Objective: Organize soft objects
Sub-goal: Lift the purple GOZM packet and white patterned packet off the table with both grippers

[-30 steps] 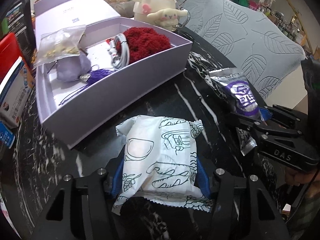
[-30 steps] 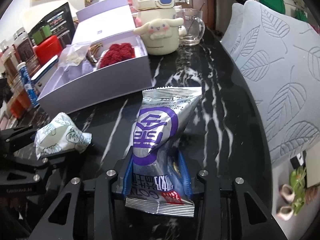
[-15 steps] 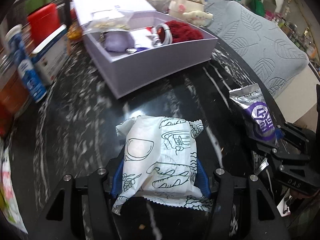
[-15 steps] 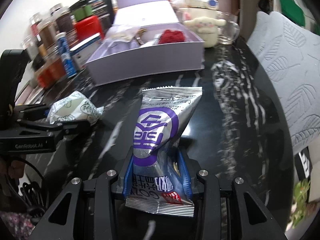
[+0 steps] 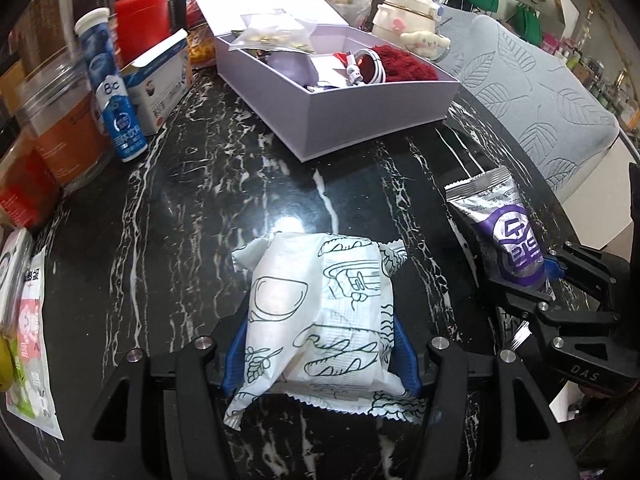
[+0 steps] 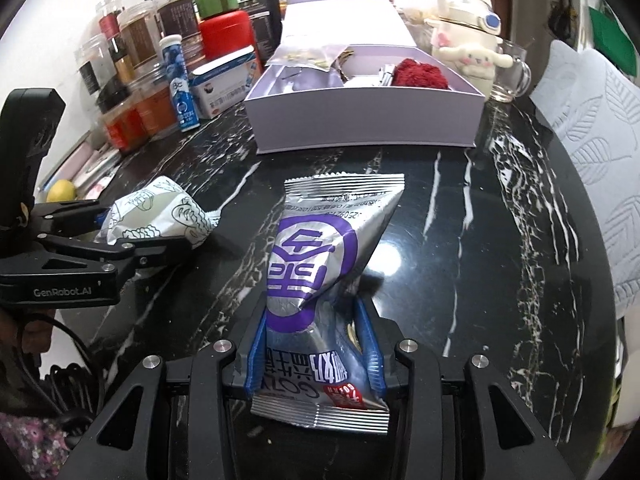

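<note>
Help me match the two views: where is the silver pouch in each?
Left wrist: silver pouch at right edge, held by right gripper.
Right wrist: pouch center-bottom, between the jaws.
Shared landmark: lilac box on the table behind.

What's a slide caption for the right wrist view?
Right gripper clamps crinkled silver-and-purple foil snack packet above black marble table, lavender cardboard box ahead.

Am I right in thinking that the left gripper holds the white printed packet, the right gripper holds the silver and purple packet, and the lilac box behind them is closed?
Not quite: the lilac box is open, its lid folded back. The left wrist view shows red fluffy fabric and a clear bag inside. The rest holds: the left gripper grips the white printed packet, the right gripper the silver and purple packet.
</note>
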`<move>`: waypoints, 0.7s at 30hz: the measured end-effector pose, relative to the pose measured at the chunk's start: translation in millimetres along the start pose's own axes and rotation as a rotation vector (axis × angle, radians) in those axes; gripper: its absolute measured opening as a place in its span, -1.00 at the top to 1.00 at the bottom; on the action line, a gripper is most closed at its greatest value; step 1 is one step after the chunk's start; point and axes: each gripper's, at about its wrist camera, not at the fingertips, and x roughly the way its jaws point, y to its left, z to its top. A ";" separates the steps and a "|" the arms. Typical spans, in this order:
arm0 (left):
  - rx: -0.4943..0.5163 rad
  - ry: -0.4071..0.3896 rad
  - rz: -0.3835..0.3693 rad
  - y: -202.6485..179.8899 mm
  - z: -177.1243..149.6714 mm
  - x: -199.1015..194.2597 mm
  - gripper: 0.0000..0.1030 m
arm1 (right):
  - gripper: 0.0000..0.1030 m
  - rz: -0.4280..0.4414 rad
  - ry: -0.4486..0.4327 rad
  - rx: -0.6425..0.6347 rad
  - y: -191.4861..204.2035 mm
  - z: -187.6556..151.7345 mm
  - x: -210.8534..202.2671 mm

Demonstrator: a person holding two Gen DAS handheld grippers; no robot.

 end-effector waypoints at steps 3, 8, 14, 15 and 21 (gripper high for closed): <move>-0.010 -0.011 -0.014 3.9 -1.4 -0.5 -0.16 | 0.04 -0.030 -0.001 -0.012 3.3 1.4 3.0; 0.015 -0.032 0.002 0.1 -2.1 0.9 -0.17 | -0.05 -0.091 0.001 -0.028 6.7 4.4 8.0; 0.046 -0.047 0.026 -0.8 0.5 3.2 -0.19 | -0.05 -0.106 -0.005 -0.020 5.9 4.8 9.2; 0.046 -0.050 0.028 0.1 0.8 3.5 -0.19 | -0.05 -0.109 -0.005 -0.019 5.6 5.1 9.5; 0.053 -0.064 0.035 1.8 1.5 4.2 -0.15 | 0.25 -0.119 -0.014 -0.017 4.6 7.0 9.9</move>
